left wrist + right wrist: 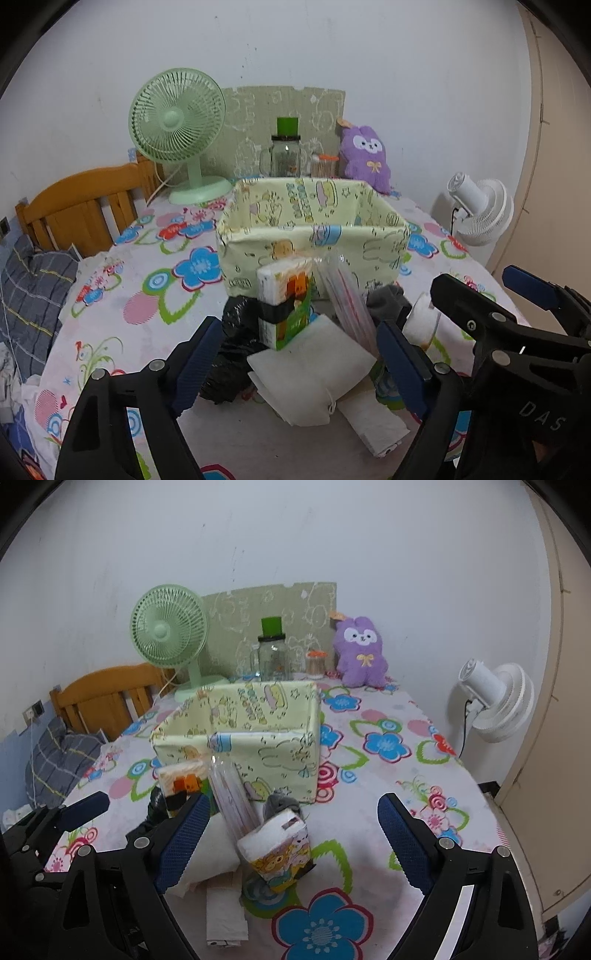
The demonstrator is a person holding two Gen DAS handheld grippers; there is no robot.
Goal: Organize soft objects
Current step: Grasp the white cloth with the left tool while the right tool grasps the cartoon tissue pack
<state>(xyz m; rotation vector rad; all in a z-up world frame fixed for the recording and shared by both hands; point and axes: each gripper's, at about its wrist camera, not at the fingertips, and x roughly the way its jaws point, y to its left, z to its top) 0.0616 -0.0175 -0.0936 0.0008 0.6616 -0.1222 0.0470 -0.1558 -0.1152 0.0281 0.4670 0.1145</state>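
Through my left gripper (299, 363), jaws spread and empty, the upright tissue pack (286, 302) stands just ahead between them on white cloths (314, 369); a clumsy close could topple it. My right gripper (291, 845) also gapes empty around a leaning tissue packet (277, 853), and nudging it risks knocking the clear pouch (231, 794) beyond, before the fabric basket (280, 753).

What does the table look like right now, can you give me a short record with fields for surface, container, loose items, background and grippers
surface: table under a flowered cloth
container: pale yellow fabric basket, nothing visible inside
loose items: tissue pack with black band, second tissue pack, clear sleeve of straws, white folded cloths, black bag, all in front of the basket
background: green fan, glass jar, purple plush, white fan
left hand-held gripper: open, holding nothing
right hand-held gripper: open, holding nothing
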